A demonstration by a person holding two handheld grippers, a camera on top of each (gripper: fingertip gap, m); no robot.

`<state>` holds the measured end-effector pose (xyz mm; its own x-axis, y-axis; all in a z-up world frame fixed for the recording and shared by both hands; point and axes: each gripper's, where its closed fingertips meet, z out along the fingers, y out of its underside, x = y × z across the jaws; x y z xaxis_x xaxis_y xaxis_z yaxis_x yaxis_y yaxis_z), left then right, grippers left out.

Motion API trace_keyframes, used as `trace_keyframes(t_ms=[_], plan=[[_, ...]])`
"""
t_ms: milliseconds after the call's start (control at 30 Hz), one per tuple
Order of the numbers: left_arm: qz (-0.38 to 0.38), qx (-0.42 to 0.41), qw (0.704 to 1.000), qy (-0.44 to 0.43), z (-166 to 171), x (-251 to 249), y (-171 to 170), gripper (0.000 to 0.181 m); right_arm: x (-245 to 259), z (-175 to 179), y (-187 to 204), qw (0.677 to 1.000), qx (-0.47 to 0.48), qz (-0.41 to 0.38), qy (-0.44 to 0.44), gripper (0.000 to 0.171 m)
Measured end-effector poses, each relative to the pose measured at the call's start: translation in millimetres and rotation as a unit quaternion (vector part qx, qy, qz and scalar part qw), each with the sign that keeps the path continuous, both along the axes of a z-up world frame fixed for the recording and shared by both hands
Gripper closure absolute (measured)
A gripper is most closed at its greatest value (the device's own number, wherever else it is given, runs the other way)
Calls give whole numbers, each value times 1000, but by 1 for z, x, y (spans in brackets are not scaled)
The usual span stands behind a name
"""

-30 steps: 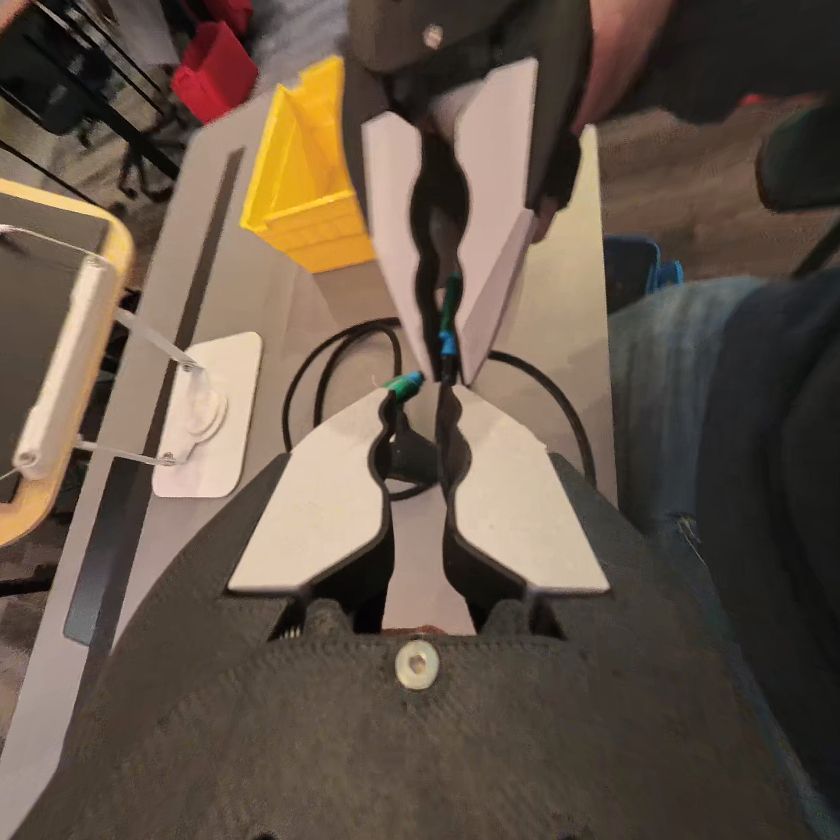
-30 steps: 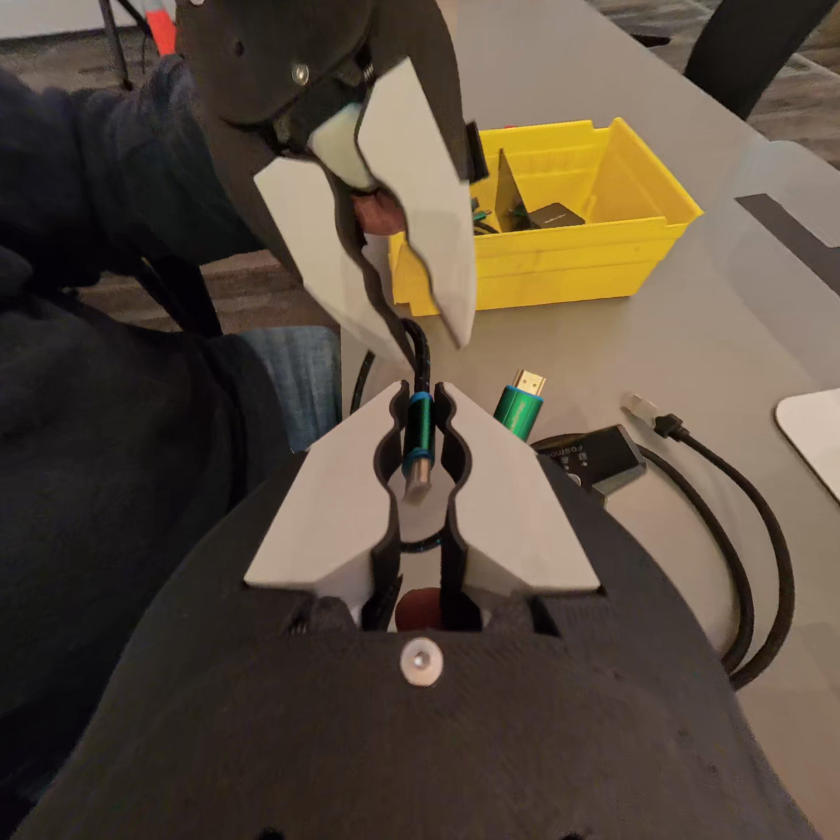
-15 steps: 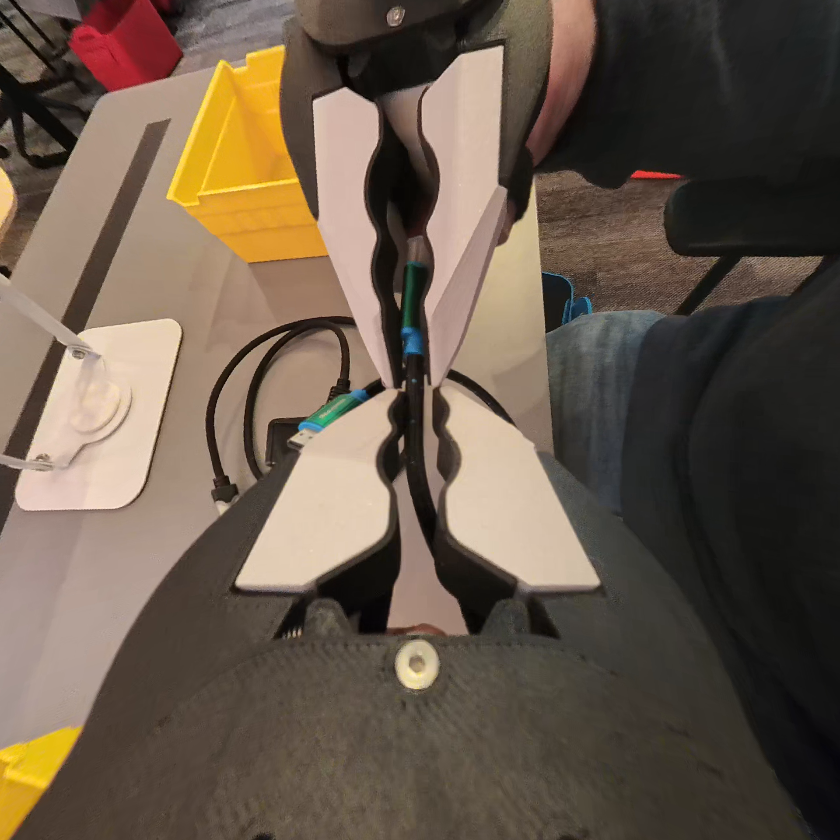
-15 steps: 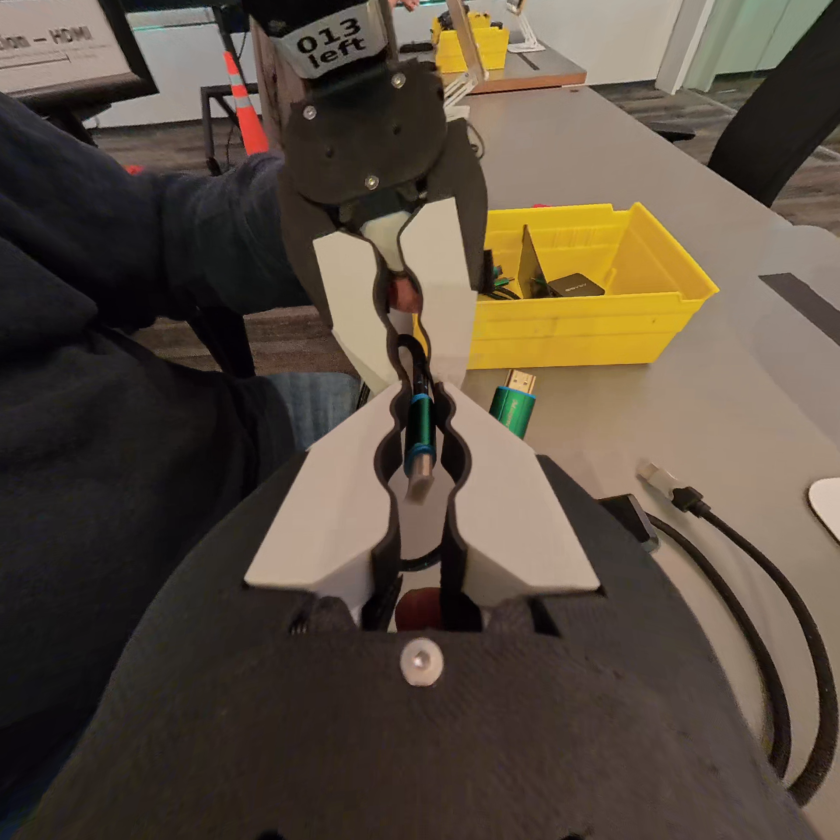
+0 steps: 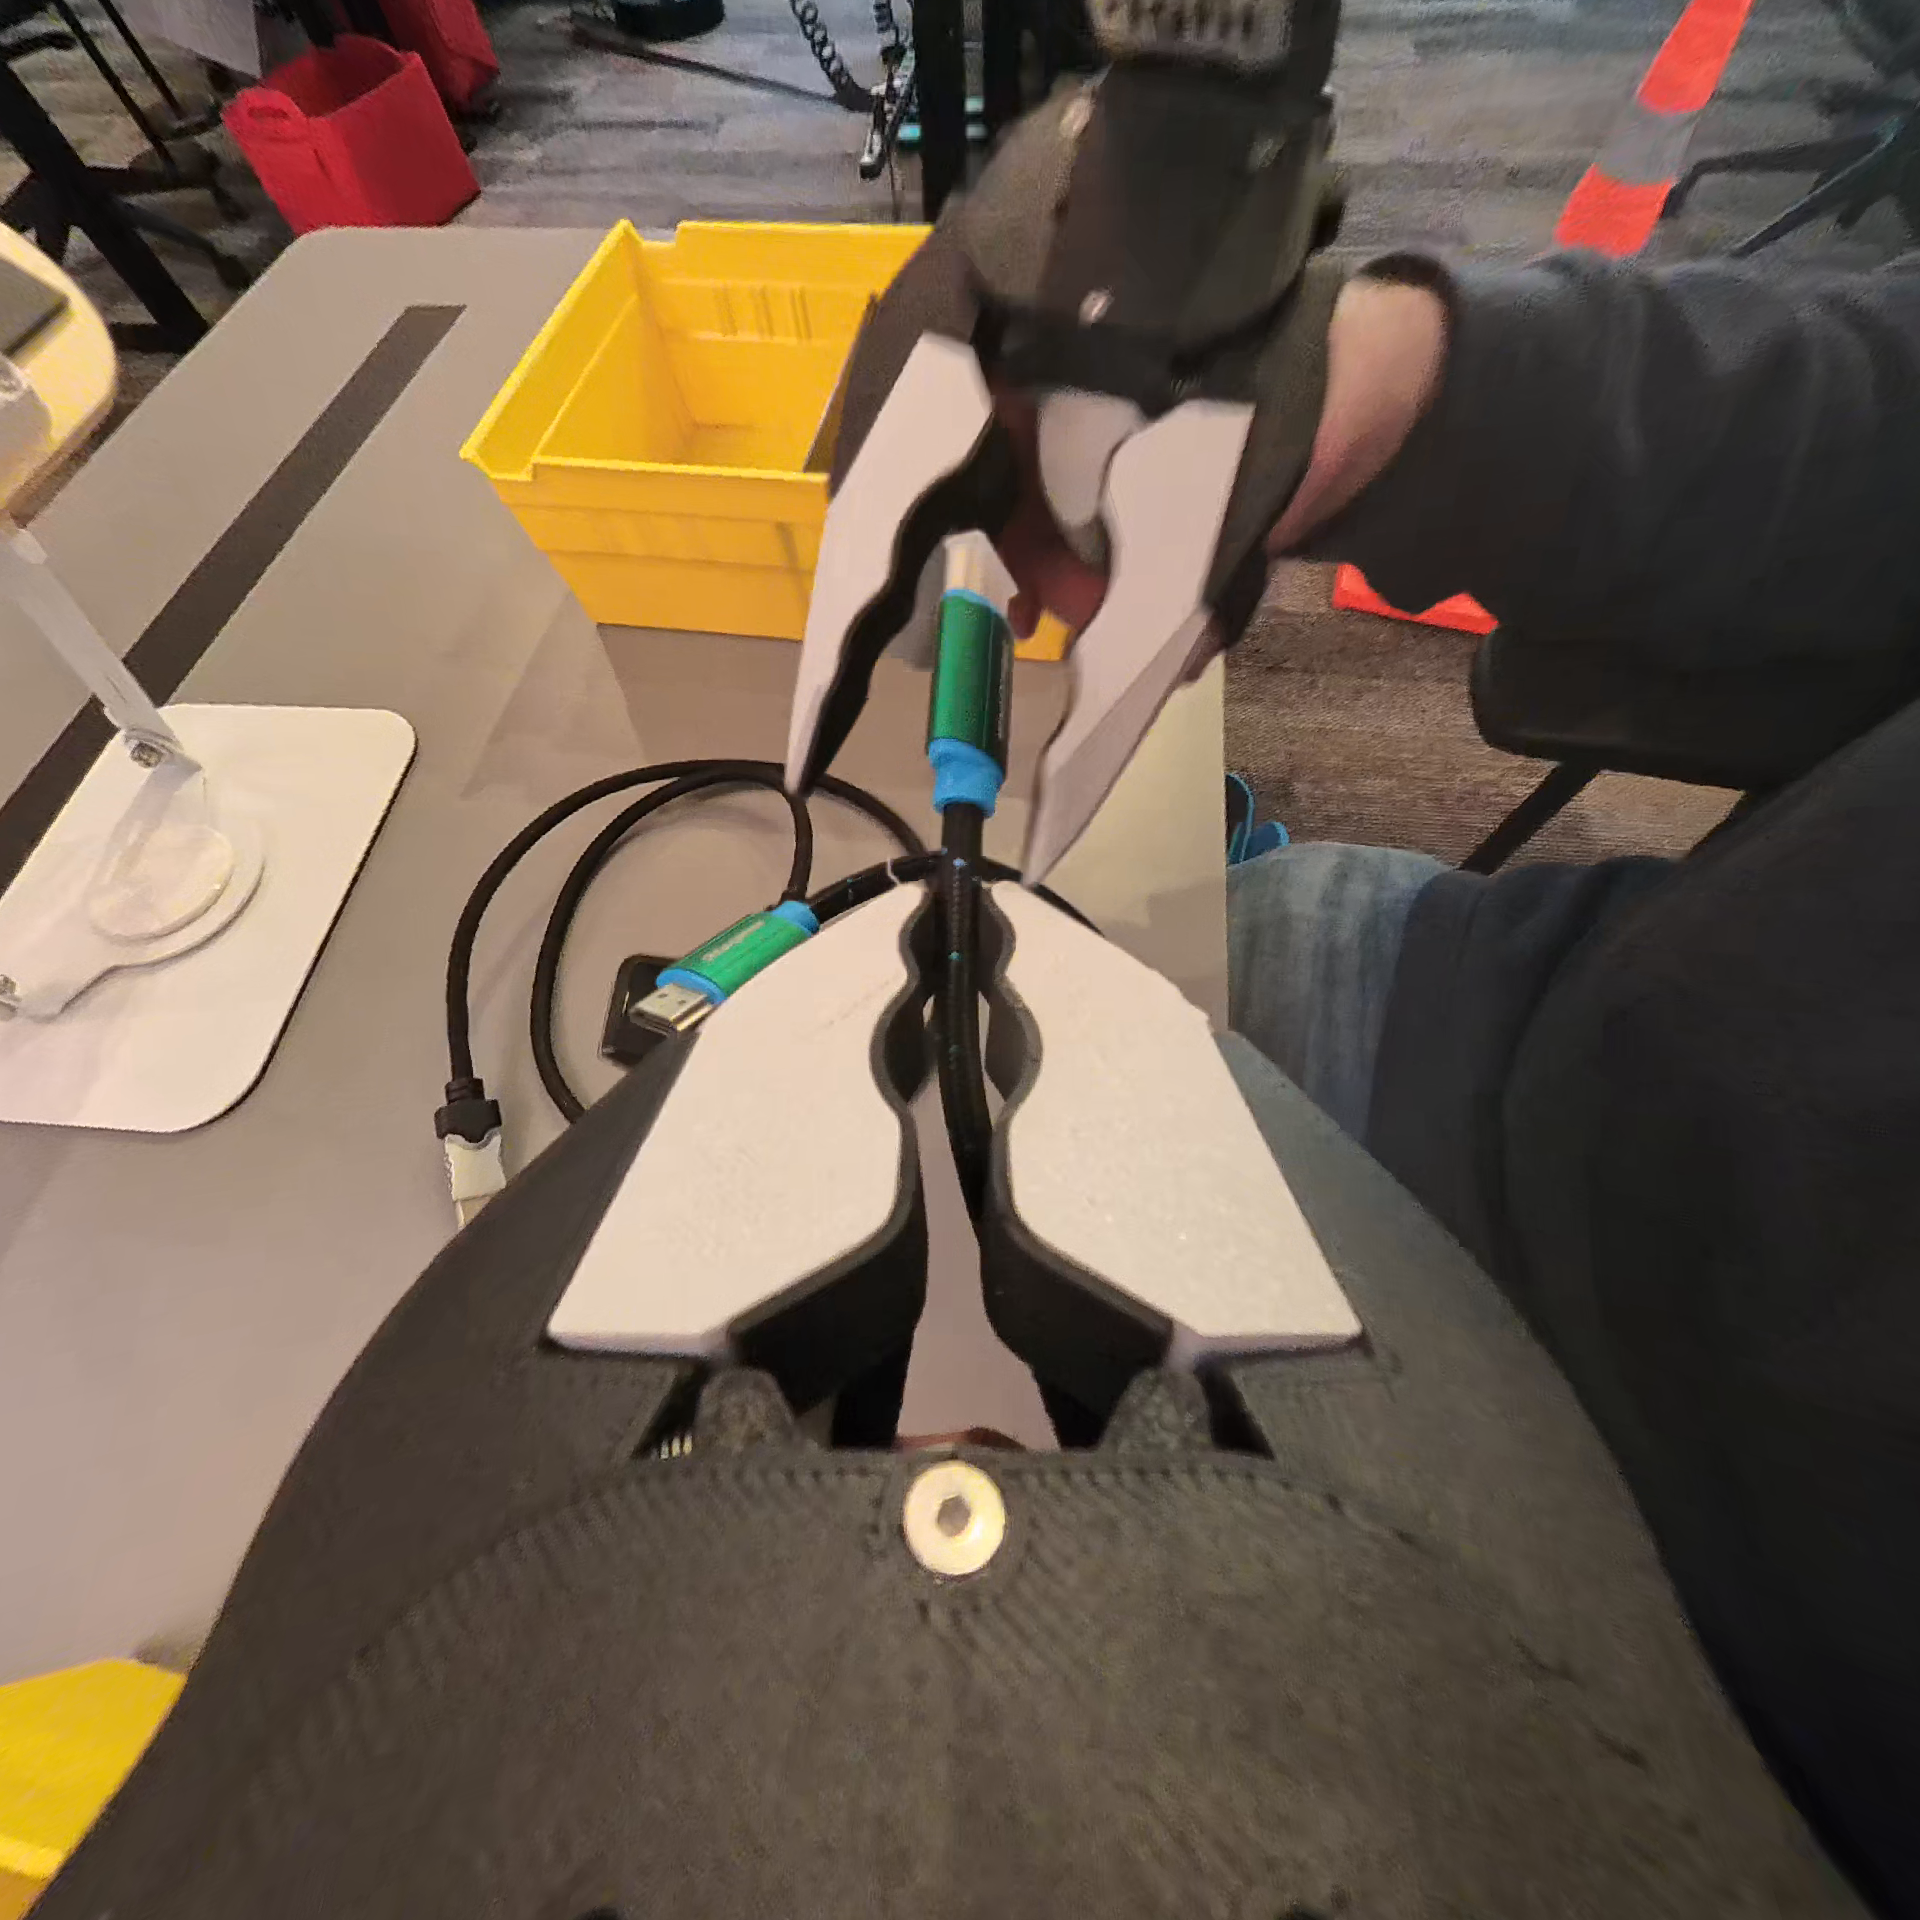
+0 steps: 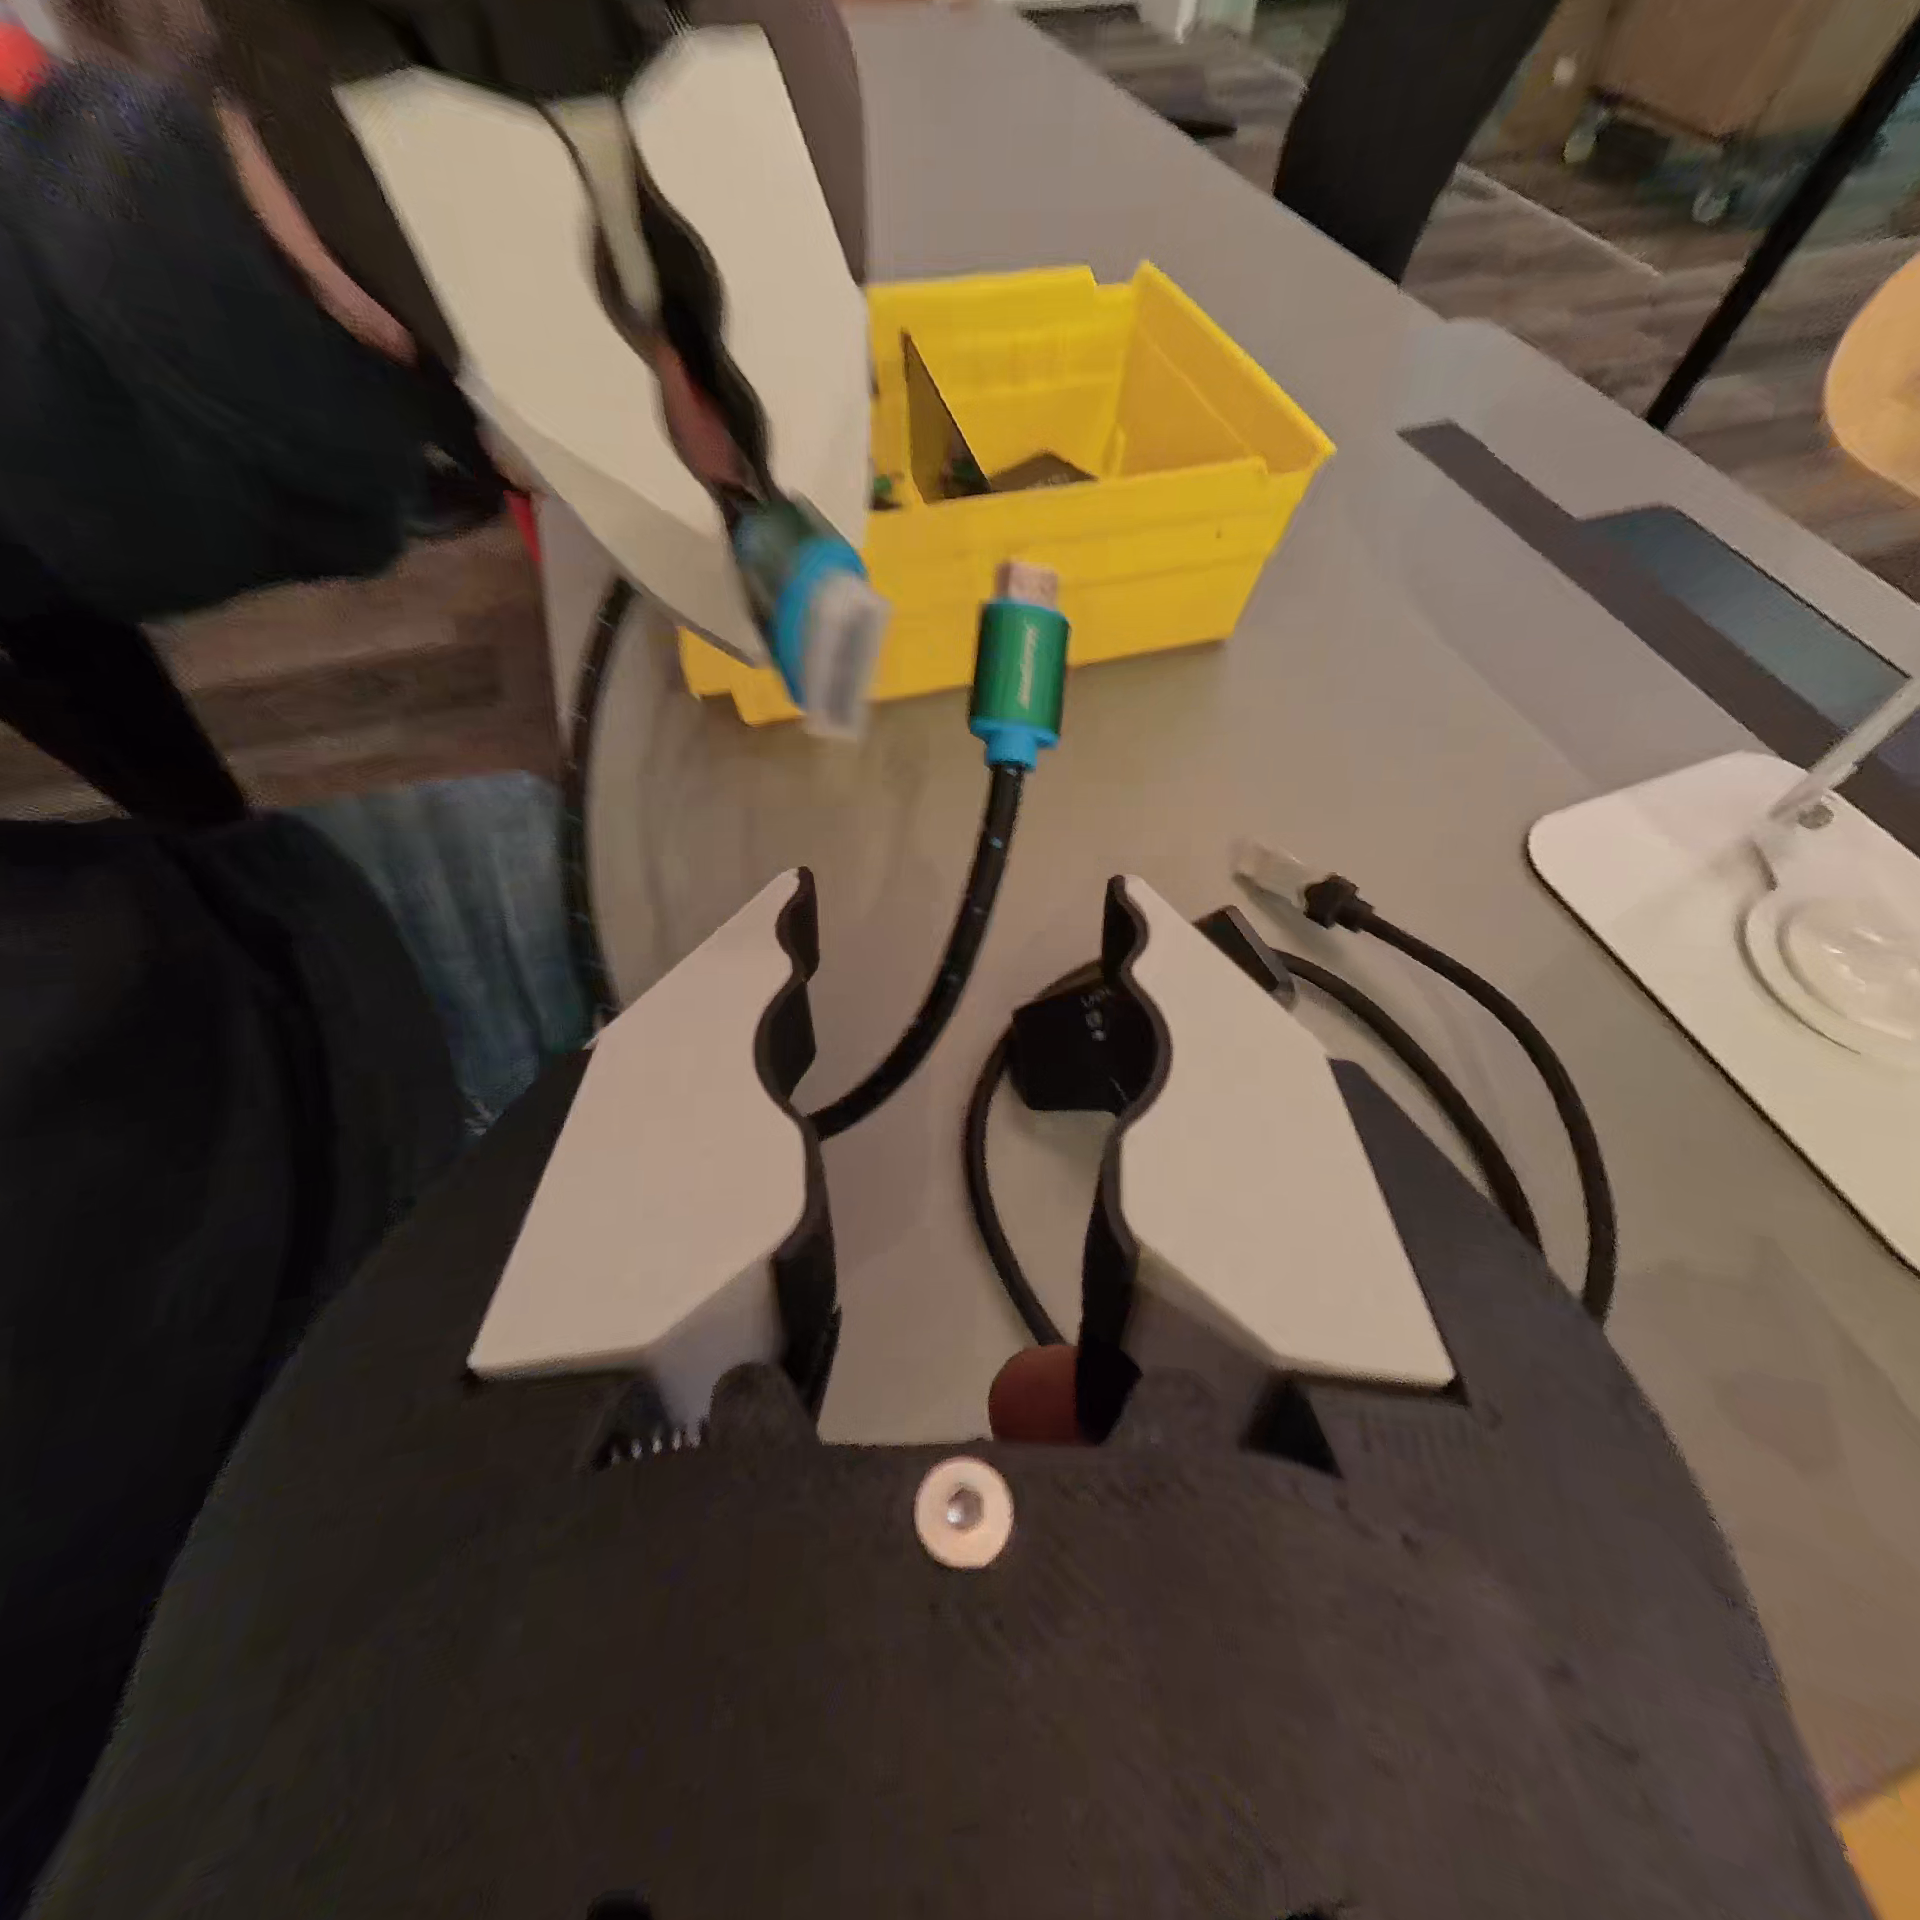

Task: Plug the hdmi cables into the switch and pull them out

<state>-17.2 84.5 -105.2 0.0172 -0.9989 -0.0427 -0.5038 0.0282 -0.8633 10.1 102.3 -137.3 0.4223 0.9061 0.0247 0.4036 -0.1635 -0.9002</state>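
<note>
One HDMI cable [image 5: 958, 1039], black and braided, runs up the middle of the left wrist view, its green plug [image 5: 971, 691] with a blue collar raised clear of the table, metal tip pointing away. A second green plug [image 6: 1018, 665] lies lower, tip toward the yellow bin. The black switch [image 6: 1081, 1049] lies flat at frame centre, nothing plugged in.
</note>
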Motion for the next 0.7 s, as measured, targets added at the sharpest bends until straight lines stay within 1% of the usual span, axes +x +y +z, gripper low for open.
trace_keyframes(t_ms=[33, 67, 133, 233, 300, 400, 467, 533, 600, 667, 700], plan=[[-6, 2, 1000, -4, 4, 0, -3, 176, -3, -7, 4, 1000, 3, -5, -17, 123], [-11, 5, 1000, -11, 10, 1, -6, 176, -8, -13, 6, 1000, -1, 0, -27, 134], [-20, 11, 999, -27, 22, 1, -12, 176, -19, -19, 10, 1000, -9, 2, -27, 169], [0, 40, 997, -62, 51, -6, -9, 176, -22, -17, 20, 999, -35, -27, -3, 171], [41, 56, 992, -107, 80, -16, 2, 176, -21, -15, 23, 996, -68, -43, 30, 171], [123, 74, 969, -200, 130, -45, 28, 175, -23, -16, 22, 988, -115, -58, 89, 170], [184, 86, 946, -254, 158, -72, 47, 175, -26, -10, 22, 982, -115, -67, 137, 168], [236, 85, 922, -296, 177, -100, 66, 175, -24, -2, 20, 987, -43, -91, 129, 166], [286, 81, 896, -330, 186, -130, 86, 176, -29, 18, 8, 987, 35, -90, 129, 166], [324, 50, 876, -353, 183, -156, 108, 176, -37, 38, -9, 983, 133, -72, 104, 171], [340, 30, 866, -365, 179, -168, 119, 176, -45, 46, -22, 977, 193, -52, 74, 171]])
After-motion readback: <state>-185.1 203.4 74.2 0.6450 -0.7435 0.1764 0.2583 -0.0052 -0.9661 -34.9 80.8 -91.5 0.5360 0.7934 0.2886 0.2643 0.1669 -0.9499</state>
